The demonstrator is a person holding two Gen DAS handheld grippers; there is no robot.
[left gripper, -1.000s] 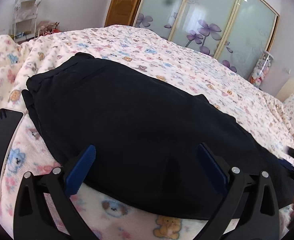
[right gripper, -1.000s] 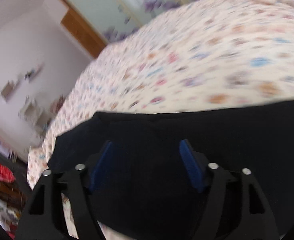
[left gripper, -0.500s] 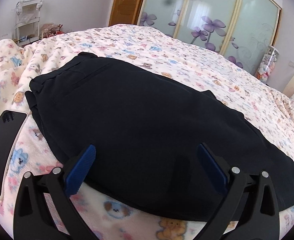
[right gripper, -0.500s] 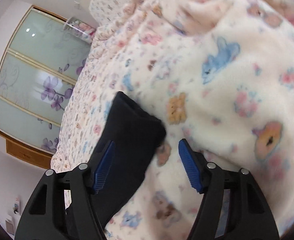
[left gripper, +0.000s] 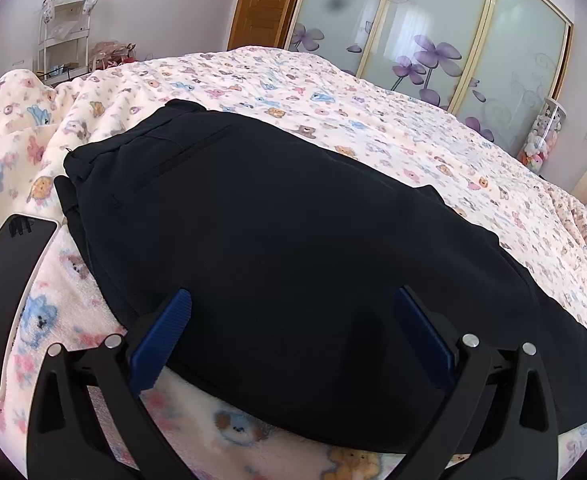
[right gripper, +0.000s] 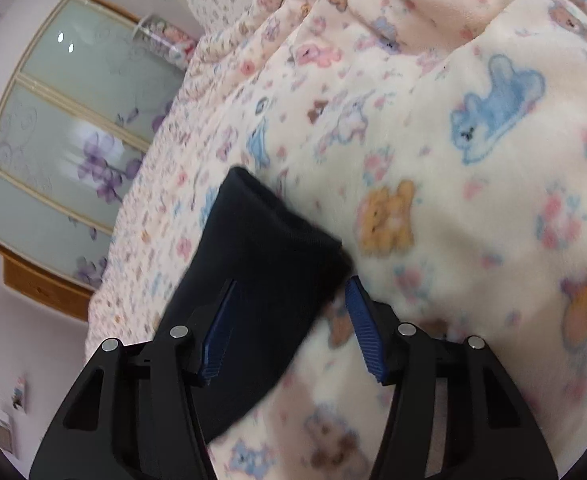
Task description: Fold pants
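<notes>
Black pants (left gripper: pixel 293 240) lie flat across the bed, waistband at the far left and legs running off to the right. My left gripper (left gripper: pixel 289 308) is open and hovers over the near edge of the pants at the middle. In the right wrist view the leg cuff end of the pants (right gripper: pixel 269 256) lies on the blanket. My right gripper (right gripper: pixel 289 300) is open, its jaws either side of the cuff's near corner, with nothing clamped.
A pink fleece blanket with bears (left gripper: pixel 373 120) covers the bed. A black phone (left gripper: pixel 5 280) lies on the blanket left of the waistband. Wardrobe doors with purple flowers (left gripper: pixel 433 32) and a white shelf rack (left gripper: pixel 65 28) stand beyond the bed.
My right gripper swung from over the middle of the pants to the cuff end and has closed in on it. My left gripper stayed almost still, lifting slightly.
</notes>
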